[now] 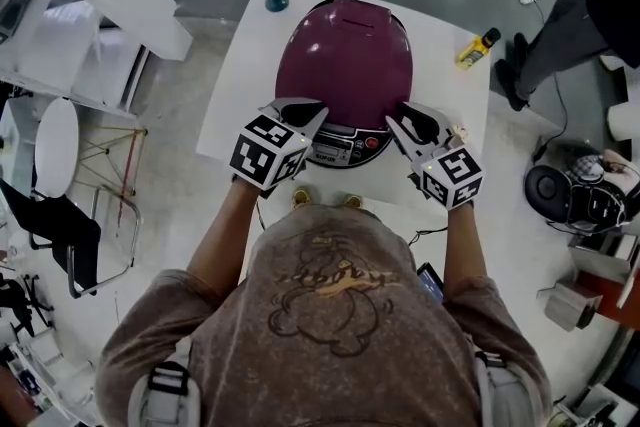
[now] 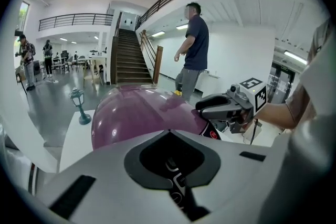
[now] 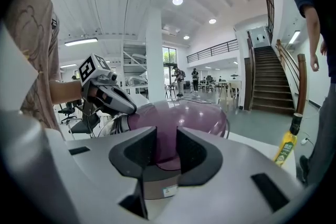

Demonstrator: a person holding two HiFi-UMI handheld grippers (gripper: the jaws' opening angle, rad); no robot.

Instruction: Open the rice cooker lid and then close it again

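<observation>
Flanking a glossy purple domed rice cooker (image 1: 345, 85), lid (image 1: 340, 30) down: left gripper (image 1: 316, 113), fingers (image 2: 105, 165) pressed together; right gripper (image 1: 396, 120), fingers (image 3: 197, 152) slightly apart at its front edge.

The head view looks steeply down from above the person's shoulders onto the white table (image 1: 250, 45), taking in the whole rice cooker (image 1: 345, 65), the left gripper (image 1: 305, 112) and the right gripper (image 1: 400, 117); the left gripper view sits low and close at the cooker's front, facing across the purple lid (image 2: 136, 113) toward the right gripper and a staircase (image 2: 128, 57); the right gripper view faces the opposite way over that lid, toward the left gripper; all three views share the lid.
</observation>
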